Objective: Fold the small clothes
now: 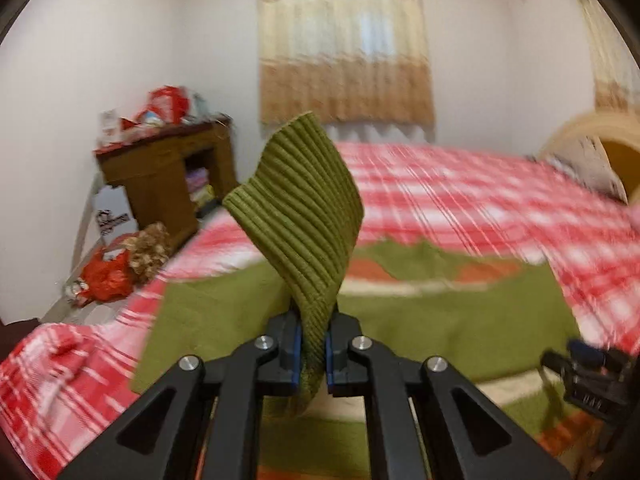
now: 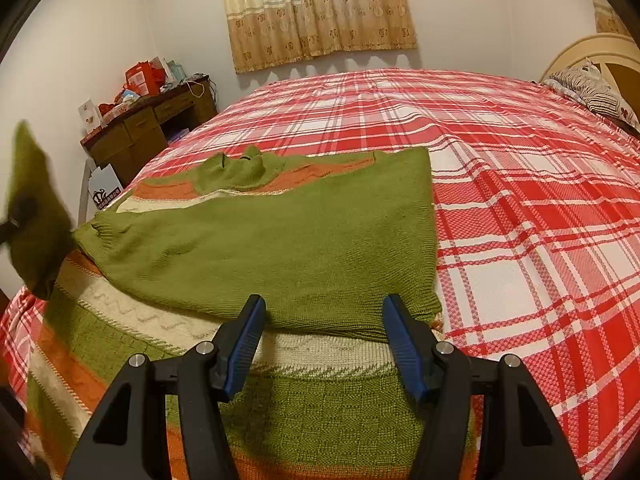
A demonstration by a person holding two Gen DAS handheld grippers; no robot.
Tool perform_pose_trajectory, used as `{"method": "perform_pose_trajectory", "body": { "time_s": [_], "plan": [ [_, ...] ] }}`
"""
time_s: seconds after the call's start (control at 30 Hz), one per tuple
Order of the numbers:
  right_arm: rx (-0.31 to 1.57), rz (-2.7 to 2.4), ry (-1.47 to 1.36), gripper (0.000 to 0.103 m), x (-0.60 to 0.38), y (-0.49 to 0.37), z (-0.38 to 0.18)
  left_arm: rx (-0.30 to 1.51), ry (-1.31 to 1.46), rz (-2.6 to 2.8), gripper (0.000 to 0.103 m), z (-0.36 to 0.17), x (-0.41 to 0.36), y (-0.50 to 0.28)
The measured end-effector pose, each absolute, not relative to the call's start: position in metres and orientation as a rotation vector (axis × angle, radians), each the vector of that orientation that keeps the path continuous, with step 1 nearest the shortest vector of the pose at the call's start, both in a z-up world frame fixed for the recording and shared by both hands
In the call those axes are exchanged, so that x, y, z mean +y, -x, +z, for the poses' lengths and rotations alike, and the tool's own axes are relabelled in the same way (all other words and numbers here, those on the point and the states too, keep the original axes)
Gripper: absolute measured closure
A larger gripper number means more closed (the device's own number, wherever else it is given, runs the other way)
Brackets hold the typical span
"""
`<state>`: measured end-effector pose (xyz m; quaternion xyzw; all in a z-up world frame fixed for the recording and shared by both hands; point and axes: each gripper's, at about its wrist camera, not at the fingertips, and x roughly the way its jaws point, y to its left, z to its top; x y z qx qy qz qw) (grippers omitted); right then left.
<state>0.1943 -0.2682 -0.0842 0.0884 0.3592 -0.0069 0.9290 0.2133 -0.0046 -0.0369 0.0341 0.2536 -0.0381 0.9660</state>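
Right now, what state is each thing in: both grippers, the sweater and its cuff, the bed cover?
left gripper: shut on the ribbed cuff, lifted off the bed.
ribbed cuff: pinched, standing up between the pads.
right gripper: open, holding nothing, over the sweater's near edge.
sweater: lying on the bed, one side folded over the body.
plaid bed cover: spread flat.

Green sweater (image 2: 280,240) with orange and cream stripes, red-white plaid bedspread (image 2: 520,200)
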Motion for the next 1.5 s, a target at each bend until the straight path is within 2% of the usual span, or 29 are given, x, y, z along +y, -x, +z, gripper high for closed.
{"method": "perform_pose_trajectory", "body": {
  "time_s": [0.2,0.37,0.4,0.43,0.47,0.5,0.53,0.8,0.97,1.13,1.23,1.27,1.3,1.37,1.4,1.5],
  "plan": [
    [0.734,-0.013,-0.184,0.041,-0.269,-0.194,-0.084,0.616,-0.164,-0.100,0.095,-0.068,-0.039,-0.216],
    [0.736,-0.015,-0.182,0.041,-0.268,-0.194,-0.084,0.722,-0.136,-0.145,0.084,-0.072,-0.025,-0.214],
    [0.737,-0.016,-0.179,0.041,-0.269,-0.194,-0.084,0.737,-0.122,-0.158,0.073,-0.070,-0.020,-0.212],
    [0.738,-0.017,-0.178,0.041,-0.269,-0.194,-0.084,0.749,-0.107,-0.164,0.049,-0.070,-0.016,-0.209],
    [0.739,-0.018,-0.177,0.041,-0.269,-0.194,-0.084,0.758,-0.085,-0.171,0.037,-0.067,-0.009,-0.204],
    [0.739,-0.018,-0.177,0.041,-0.268,-0.195,-0.084,0.755,-0.049,-0.179,0.019,-0.065,0.003,-0.196],
    [0.739,-0.018,-0.176,0.041,-0.269,-0.195,-0.084,0.737,-0.019,-0.184,0.015,-0.063,0.011,-0.187],
    [0.788,-0.041,-0.144,0.038,-0.261,-0.204,-0.080,0.683,0.047,0.046,0.015,-0.072,0.077,-0.160],
    [0.737,0.124,-0.282,0.038,-0.231,-0.203,-0.055,0.722,0.151,0.092,0.015,-0.100,0.087,-0.162],
    [0.835,0.198,-0.246,0.038,-0.183,-0.235,-0.072,0.709,0.117,0.075,0.003,-0.102,0.076,-0.160],
    [0.835,0.159,-0.115,0.038,-0.154,-0.244,-0.081,0.707,0.118,0.070,0.000,-0.103,0.076,-0.160],
    [0.835,0.154,-0.081,0.045,-0.149,-0.245,-0.081,0.708,0.119,0.065,0.000,-0.103,0.076,-0.159],
    [0.839,0.161,-0.040,0.064,-0.141,-0.246,-0.081,0.709,0.118,0.065,0.000,-0.103,0.078,-0.159],
    [0.840,0.184,-0.013,0.085,-0.136,-0.247,-0.077,0.708,0.113,0.069,0.000,-0.102,0.078,-0.159],
    [0.842,0.191,-0.002,0.092,-0.133,-0.248,-0.074,0.708,0.111,0.070,0.000,-0.101,0.078,-0.160],
    [0.788,0.215,0.030,0.093,-0.126,-0.245,-0.047,0.707,0.116,0.068,0.000,-0.101,0.079,-0.160]
  ]
}}
